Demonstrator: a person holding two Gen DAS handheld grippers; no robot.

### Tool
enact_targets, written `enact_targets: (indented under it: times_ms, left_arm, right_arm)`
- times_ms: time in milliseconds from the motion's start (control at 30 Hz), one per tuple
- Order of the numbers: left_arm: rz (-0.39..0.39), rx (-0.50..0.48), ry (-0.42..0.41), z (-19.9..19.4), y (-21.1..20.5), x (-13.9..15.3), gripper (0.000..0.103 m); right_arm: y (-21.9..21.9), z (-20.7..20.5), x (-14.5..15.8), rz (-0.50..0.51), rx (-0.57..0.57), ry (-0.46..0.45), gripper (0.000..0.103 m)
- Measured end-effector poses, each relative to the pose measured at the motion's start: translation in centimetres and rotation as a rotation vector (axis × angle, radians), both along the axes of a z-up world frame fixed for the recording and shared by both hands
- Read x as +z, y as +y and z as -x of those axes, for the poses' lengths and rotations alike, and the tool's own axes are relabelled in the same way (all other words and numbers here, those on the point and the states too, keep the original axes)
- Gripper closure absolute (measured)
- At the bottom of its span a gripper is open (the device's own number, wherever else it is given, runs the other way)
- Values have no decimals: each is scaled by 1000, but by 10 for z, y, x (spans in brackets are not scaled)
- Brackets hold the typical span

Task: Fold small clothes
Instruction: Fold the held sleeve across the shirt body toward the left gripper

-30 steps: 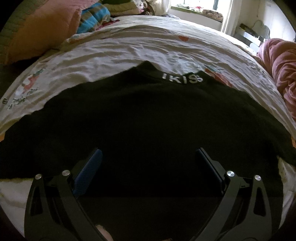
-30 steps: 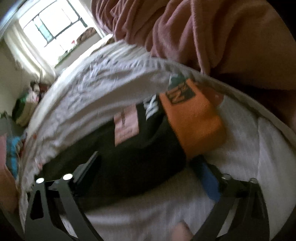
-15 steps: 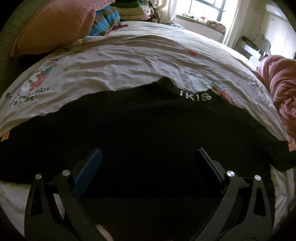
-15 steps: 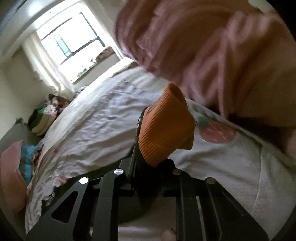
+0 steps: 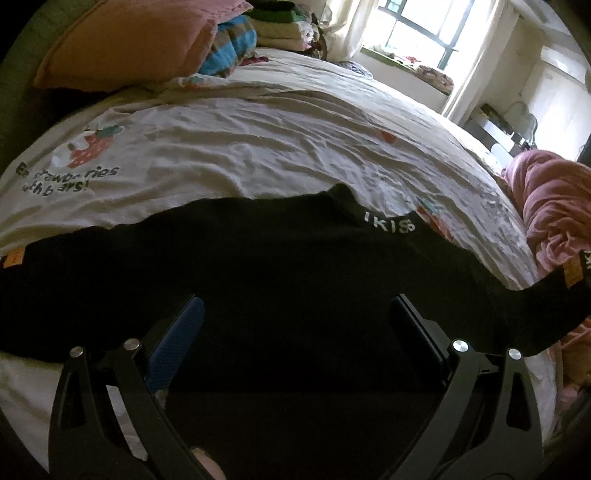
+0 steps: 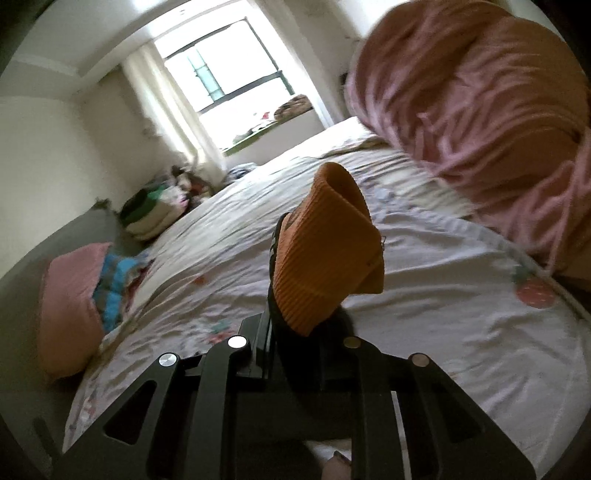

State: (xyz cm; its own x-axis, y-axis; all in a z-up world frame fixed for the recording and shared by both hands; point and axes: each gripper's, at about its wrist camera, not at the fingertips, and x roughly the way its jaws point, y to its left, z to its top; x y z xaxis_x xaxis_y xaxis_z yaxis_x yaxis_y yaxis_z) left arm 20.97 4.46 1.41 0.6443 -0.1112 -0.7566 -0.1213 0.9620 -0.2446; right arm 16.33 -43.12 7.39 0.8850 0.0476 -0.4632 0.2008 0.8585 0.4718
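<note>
A black sweater lies spread flat on the bed, its collar with white letters at the far side. My left gripper hovers open over the sweater's body, nothing between its fingers. One orange cuff lies at the left edge. The other sleeve rises off the bed at the right. In the right wrist view my right gripper is shut on that sleeve, and the ribbed orange cuff sticks up past the fingers, lifted above the sheet.
The bed sheet is white with strawberry prints. A bunched pink blanket fills the right side. A pink pillow and folded clothes sit at the far left, below a window.
My right gripper has shut on the orange-cuffed sleeve and raised it off the bed. My left gripper has drawn up and back, staying open over the sweater.
</note>
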Motion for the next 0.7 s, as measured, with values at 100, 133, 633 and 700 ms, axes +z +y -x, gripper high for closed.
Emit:
enact_targets:
  times_ms: [100,133,633,700]
  left_arm:
    - [20,11,-3,1,10,3,9]
    - [26,18,-1,1,13,3,9]
    - [245,-52,22,2,36,-1,9]
    - [279,-62,25,1,36,-4,9]
  right_arm:
    - [29,-8,6,8,64,0,87]
    - [40,-12,7,11,90,1,87]
    - [177,-37,-17,88,338,58,87]
    - [188,-39,-25,90,369,74,87]
